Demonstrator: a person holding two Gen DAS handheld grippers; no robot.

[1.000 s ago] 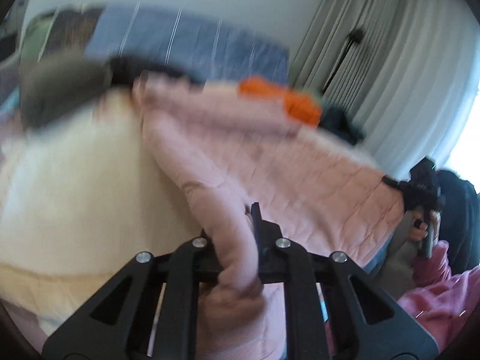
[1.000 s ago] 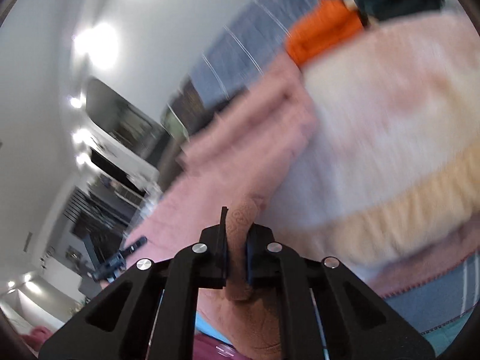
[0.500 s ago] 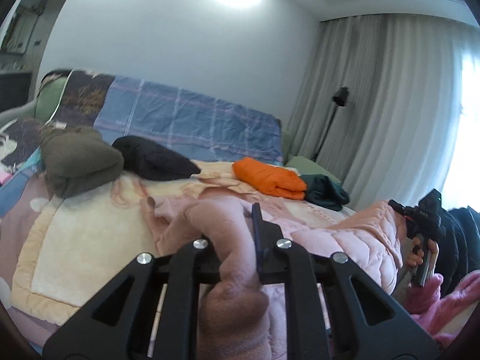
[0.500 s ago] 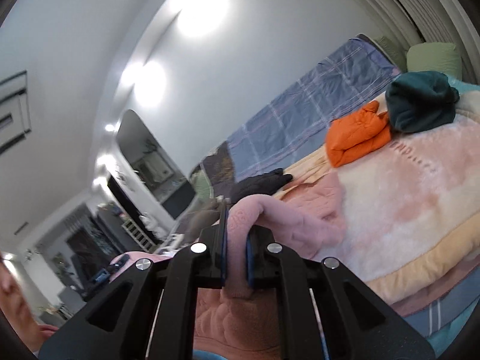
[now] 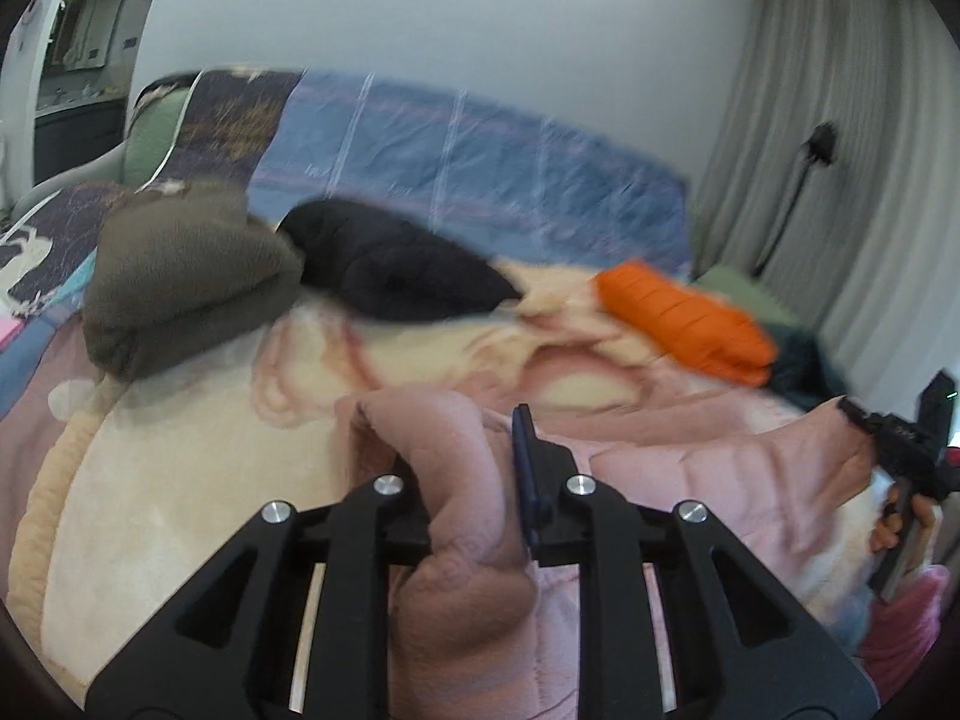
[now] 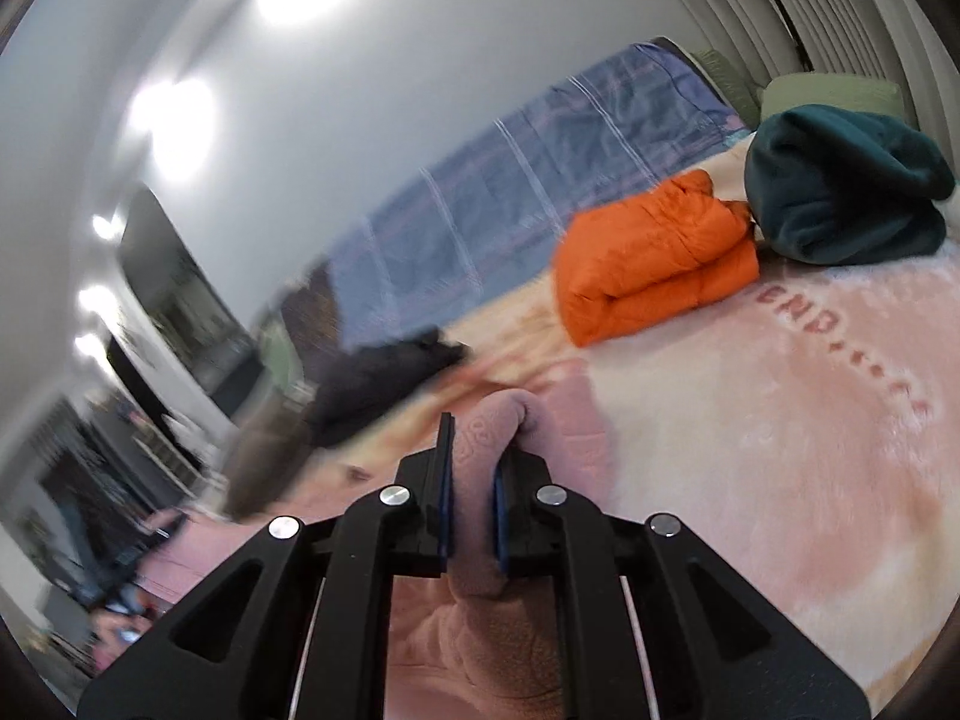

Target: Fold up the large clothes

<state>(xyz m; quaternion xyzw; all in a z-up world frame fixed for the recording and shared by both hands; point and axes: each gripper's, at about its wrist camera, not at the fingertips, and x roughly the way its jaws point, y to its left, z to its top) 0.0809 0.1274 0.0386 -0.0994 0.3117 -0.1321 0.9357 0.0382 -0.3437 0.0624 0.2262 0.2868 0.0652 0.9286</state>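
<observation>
At the bottom centre of the left wrist view, a thick roll of the pink quilted garment (image 5: pixel 474 516) is seen between the fingers of the left gripper (image 5: pixel 465 474); its jaws are opening, a sliver of gap shows beside the blue pad on the right, and the left finger is hidden behind the cloth, so a loosening hold is judged. In the right wrist view, at bottom centre, a fold of the same garment (image 6: pixel 474 516) is clamped narrowly by the right gripper (image 6: pixel 474 480), both blue pads being pressed on it. From the left gripper the garment is stretched toward the right edge of the frame, where its other end is held up at the right gripper (image 5: pixel 900 450); its long axis is thus laid across the near edge of the bed, between the two hands, neither plainly nearer. Beyond it the cream and pink blanket (image 6: pixel 780 420) is spread over the bed. Further up the frame, folded pieces are lined: an olive fleece (image 5: pixel 180 282), a black jacket (image 5: pixel 396 264), an orange puffer jacket (image 6: pixel 648 264) and a dark teal fleece (image 6: pixel 840 186).
</observation>
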